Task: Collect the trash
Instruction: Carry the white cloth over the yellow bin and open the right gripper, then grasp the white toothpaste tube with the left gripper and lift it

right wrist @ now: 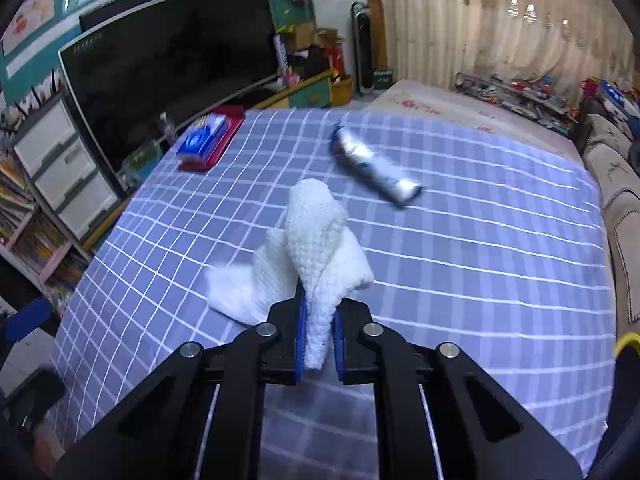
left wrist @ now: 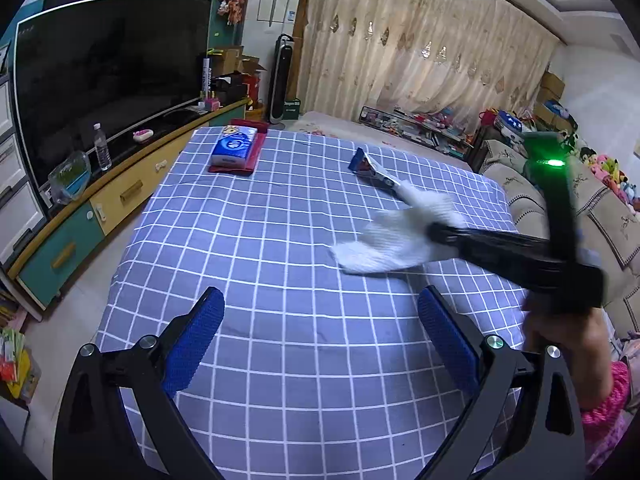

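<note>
Two tongs in view: left tongs [left wrist: 320, 344] nearest, right tongs [right wrist: 319, 344] further out over the table [left wrist: 280, 264].
Left tongs: fingers spread wide, nothing between the blue pads [left wrist: 196, 344]; hovering above the checked cloth.
Right tongs: fingers pinched almost together on one end of a white crumpled tissue [right wrist: 316, 248]; pads press the paper on both sides.
Tissue position: near the middle of the table, gripped end raised, a loose flap trailing down to the left and touching or just above the cloth; cannot tell which.
Tissue axis: long axis runs away from the right tongs, free end pointing toward the far side of the table and slightly up.
Wrapper [right wrist: 374, 168]: silver and blue, lying flat beyond the tissue, not yet picked up; long axis diagonal, from far left to near right in the right wrist view.
Tissue pack [left wrist: 234, 148]: on a red tray [left wrist: 256, 156] at the far left corner, well apart from both.
Risk 1: grip is on a thin end only, so soft paper may tear or slip out on a fast lift.
Risk 2: the hanging flap may drag on the cloth.
Risk 3: no bin is visible, so the carry path is unknown.
</note>
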A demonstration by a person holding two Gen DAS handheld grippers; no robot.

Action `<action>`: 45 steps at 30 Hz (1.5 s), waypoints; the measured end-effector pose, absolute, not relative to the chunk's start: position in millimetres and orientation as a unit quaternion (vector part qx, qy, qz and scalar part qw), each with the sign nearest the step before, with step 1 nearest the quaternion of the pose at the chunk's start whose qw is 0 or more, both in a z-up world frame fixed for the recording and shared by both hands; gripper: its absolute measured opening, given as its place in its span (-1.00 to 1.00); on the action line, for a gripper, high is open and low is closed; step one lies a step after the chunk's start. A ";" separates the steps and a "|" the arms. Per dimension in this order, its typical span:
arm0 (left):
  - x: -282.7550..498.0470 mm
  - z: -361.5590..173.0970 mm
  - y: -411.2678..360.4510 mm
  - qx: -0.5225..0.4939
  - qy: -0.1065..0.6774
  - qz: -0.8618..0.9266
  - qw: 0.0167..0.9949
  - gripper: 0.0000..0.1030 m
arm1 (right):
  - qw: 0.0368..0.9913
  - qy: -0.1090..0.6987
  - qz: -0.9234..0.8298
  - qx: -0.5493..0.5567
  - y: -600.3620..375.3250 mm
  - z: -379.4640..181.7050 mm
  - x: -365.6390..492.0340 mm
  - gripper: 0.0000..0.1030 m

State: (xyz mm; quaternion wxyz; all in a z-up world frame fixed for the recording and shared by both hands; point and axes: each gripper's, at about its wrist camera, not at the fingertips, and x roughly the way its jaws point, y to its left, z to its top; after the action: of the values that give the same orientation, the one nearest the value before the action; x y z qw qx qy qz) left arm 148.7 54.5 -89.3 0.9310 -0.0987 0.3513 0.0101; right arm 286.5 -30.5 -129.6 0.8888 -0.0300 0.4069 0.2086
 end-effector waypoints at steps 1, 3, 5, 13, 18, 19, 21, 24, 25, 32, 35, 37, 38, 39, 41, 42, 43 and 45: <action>149.7 -89.1 52.8 -0.098 0.352 0.008 0.931 0.86 | 0.893 0.400 0.203 -0.025 -42.9 -124.3 281.1 -0.80; 153.6 -89.4 45.1 -0.092 0.354 0.002 0.931 0.86 | 0.901 0.390 0.189 -0.016 -66.4 -115.5 271.2 -0.80; 157.5 -89.4 37.7 -0.086 0.356 -0.004 0.931 0.86 | 0.909 0.379 0.174 -0.003 -93.4 -107.3 261.8 -0.80; 177.4 -87.3 -2.7 -0.058 0.358 -0.027 0.932 0.86 | 0.935 0.350 0.048 0.040 -240.3 -89.4 223.8 -0.79; 194.3 -88.1 -29.2 -0.047 0.363 -0.043 0.930 0.86 | 0.934 0.349 -0.033 0.067 -320.5 -93.5 209.9 -0.79; 198.6 -87.9 -36.6 -0.043 0.363 -0.045 0.930 0.86 | 0.933 0.351 -0.047 0.071 -334.8 -96.0 208.0 -0.78; 204.4 -86.4 -47.3 -0.037 0.363 -0.047 0.930 0.86 | 0.929 0.355 -0.066 0.077 -357.9 -101.5 206.4 -0.78; 216.9 -84.4 -61.5 -0.032 0.361 -0.047 0.931 0.86 | 0.923 0.366 -0.087 0.080 -381.7 -113.0 207.3 -0.75; 221.6 -84.3 -65.4 -0.030 0.361 -0.046 0.931 0.86 | 0.920 0.374 -0.093 0.077 -387.3 -118.8 209.0 -0.71; 259.5 -91.1 -83.6 -0.024 0.377 -0.028 0.925 0.86 | 0.917 0.373 -0.127 0.068 -405.8 -140.2 207.9 0.14; 280.7 -98.1 -89.3 -0.026 0.389 -0.021 0.921 0.86 | 0.919 0.365 -0.128 0.075 -409.5 -140.8 206.2 0.16; 295.0 -103.9 -90.5 -0.036 0.396 -0.017 0.917 0.86 | 0.921 0.361 -0.128 0.073 -411.7 -141.2 205.2 0.17; 301.9 -106.5 -90.4 -0.038 0.400 -0.012 0.916 0.86 | 0.921 0.360 -0.127 0.073 -411.2 -140.9 204.8 0.20; 310.9 -110.0 -90.4 -0.041 0.405 -0.005 0.914 0.86 | 0.922 0.359 -0.126 0.073 -411.0 -140.8 204.5 0.20; 325.4 -115.5 -90.3 -0.052 0.413 0.003 0.909 0.87 | 0.923 0.358 -0.122 0.074 -411.7 -141.2 204.0 0.21; 332.8 -117.8 -91.1 -0.055 0.416 0.007 0.908 0.87 | 0.923 0.359 -0.121 0.074 -411.4 -141.6 204.4 0.21; 343.6 -120.9 -91.5 -0.056 0.418 0.018 0.907 0.87 | 0.923 0.359 -0.119 0.074 -411.7 -142.7 204.7 0.21; 360.4 -125.8 -89.2 -0.059 0.420 0.040 0.905 0.87 | 0.922 0.360 -0.117 0.076 -411.8 -142.9 206.4 0.21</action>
State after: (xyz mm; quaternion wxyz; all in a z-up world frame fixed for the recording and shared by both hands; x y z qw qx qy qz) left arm 360.4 -89.2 -125.8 0.9047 -0.0593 0.4200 0.0399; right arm 206.4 -411.8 -142.9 0.9225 0.0759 0.3600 -0.1169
